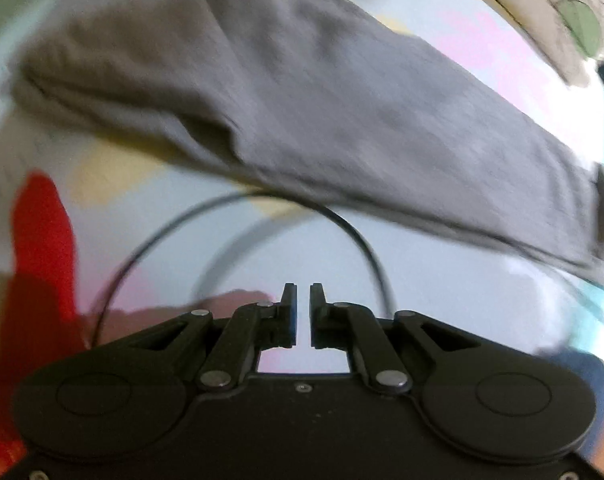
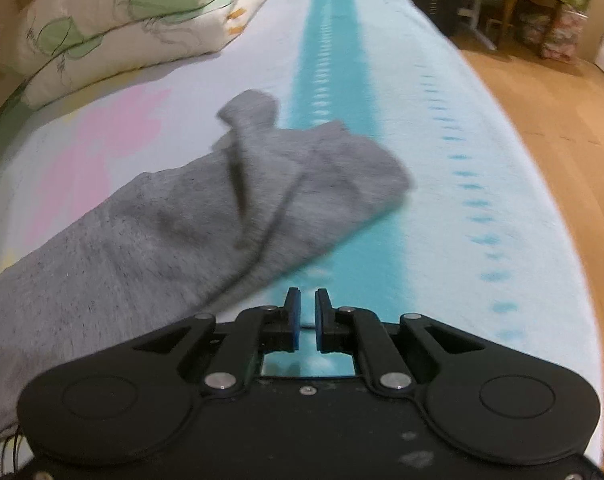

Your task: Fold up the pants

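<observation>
left wrist view: the left gripper (image 1: 301, 294) has matte black jaws slightly parted, nothing between them. soft grey knit pants (image 1: 302, 100) lie ahead on the pastel sheet (image 1: 442, 280); a thin black cable (image 1: 354, 228) arcs just ahead.

right wrist view: the right gripper (image 2: 308, 300), blue-padded, stands slightly parted and empty; the pants (image 2: 181, 216) lie crumpled ahead-left, a floral pillow (image 2: 113, 28) beyond.

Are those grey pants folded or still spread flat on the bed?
Folded at least once: the grey pants lie as a long doubled strip on the bed, layered edges showing. Neither set of fingers holds them.
</observation>
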Demonstrator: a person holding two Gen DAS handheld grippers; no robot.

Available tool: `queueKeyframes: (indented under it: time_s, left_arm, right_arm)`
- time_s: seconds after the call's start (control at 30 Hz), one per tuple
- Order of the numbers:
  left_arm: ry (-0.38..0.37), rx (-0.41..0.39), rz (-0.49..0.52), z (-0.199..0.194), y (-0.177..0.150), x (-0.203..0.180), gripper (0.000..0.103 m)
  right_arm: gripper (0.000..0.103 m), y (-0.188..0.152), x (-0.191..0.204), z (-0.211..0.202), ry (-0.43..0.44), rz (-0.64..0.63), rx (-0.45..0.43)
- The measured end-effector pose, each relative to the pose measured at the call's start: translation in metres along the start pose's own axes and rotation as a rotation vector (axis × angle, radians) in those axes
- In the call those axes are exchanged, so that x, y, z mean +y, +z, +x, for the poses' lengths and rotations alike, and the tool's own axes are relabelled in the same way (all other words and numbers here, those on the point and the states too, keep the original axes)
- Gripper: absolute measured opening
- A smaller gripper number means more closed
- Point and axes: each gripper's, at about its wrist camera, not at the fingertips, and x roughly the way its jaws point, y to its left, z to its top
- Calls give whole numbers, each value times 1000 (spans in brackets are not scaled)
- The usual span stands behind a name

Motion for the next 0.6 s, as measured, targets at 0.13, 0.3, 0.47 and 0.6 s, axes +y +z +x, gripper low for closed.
queueKeyframes:
  time_s: [0.13, 0.3, 0.47, 0.6]
  left_arm:
    - [-46, -31, 74, -20, -15, -22, 11]
    - [6, -145, 160, -24, -4, -36, 16]
    - [76, -286, 165, -16, 28, -33, 18]
    - [93, -343, 202, -1, 53, -37, 18]
  right_arm:
    - [15, -11, -24, -34, -49, 15, -26]
    - [29, -5, -29, -21, -4, 51, -90]
    - [29, 19, -16, 35, 44, 129, -107]
    - [29, 44, -12, 66, 70, 179, -141]
